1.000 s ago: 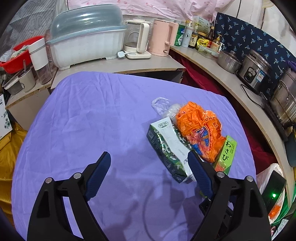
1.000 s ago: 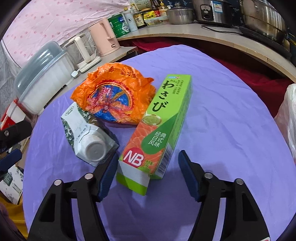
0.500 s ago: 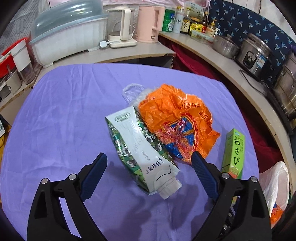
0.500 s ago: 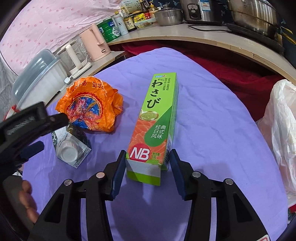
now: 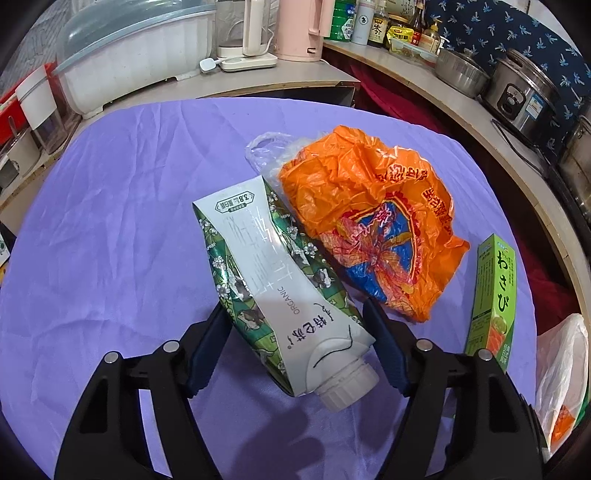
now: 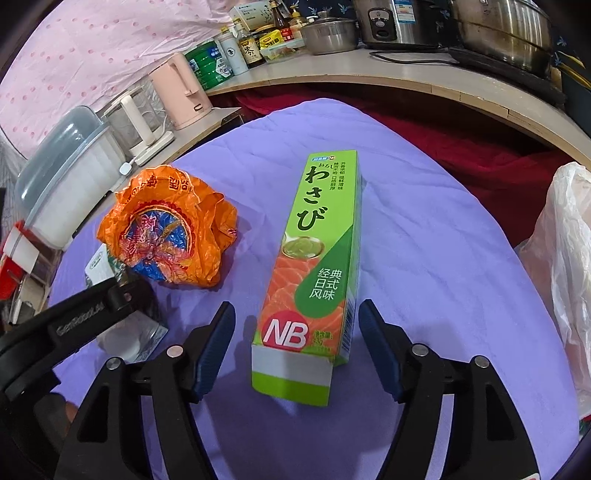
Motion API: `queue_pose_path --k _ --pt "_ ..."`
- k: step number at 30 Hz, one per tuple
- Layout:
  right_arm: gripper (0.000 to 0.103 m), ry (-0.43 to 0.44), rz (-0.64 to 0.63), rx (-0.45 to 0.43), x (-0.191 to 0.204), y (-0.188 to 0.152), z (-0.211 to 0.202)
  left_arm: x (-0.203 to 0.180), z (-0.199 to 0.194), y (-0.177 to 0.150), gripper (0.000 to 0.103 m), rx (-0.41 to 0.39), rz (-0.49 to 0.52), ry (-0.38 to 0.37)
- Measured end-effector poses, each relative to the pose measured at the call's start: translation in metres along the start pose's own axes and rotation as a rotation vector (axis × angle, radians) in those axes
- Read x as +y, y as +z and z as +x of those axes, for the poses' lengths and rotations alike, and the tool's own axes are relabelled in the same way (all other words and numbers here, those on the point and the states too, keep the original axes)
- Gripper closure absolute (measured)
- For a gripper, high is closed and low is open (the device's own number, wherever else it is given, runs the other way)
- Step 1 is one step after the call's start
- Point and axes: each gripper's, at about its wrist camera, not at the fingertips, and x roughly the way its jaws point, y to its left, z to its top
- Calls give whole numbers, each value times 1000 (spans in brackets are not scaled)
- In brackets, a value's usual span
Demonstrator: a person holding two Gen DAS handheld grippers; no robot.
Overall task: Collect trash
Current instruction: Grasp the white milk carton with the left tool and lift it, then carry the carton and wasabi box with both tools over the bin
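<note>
A green and white milk carton (image 5: 273, 291) lies on the purple tablecloth (image 5: 110, 240), its cap end between my left gripper's (image 5: 295, 347) fingers, which touch its sides. An orange plastic bag (image 5: 373, 221) lies beside it, with a clear plastic bag (image 5: 269, 151) behind. A green wasabi box (image 6: 314, 266) lies on the cloth; its near end sits between the open fingers of my right gripper (image 6: 295, 343), with gaps on both sides. The box also shows in the left wrist view (image 5: 493, 295). The left gripper's arm (image 6: 70, 325) hides most of the carton in the right wrist view.
A white plastic trash bag (image 6: 569, 266) hangs off the table's right edge. A counter behind holds a pink kettle (image 6: 181, 92), a dish rack with lid (image 5: 136, 51), bottles (image 5: 373, 22), pots and a rice cooker (image 5: 524, 92).
My left gripper moved forward and closed around the milk carton. My right gripper narrowed on the wasabi box half a second ago and has opened wider again.
</note>
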Motion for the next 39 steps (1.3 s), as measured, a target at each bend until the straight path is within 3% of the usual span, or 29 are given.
queue_pose_path --k 3,12,25,39 --pt "52 -7 -1 -3 -1 -1 -2 4 -5 -4 34 -5 3 7" --pt "63 13 29 -7 -16 -12 -32 9 -39 -25 35 -34 31 7" --pt "65 39 10 -58 -34 -38 -110 -16 -110 -66 37 -81 117 -43" --pt "65 31 61 -166 -92 -66 -195 -79 -165 -118 45 -108 234 -133"
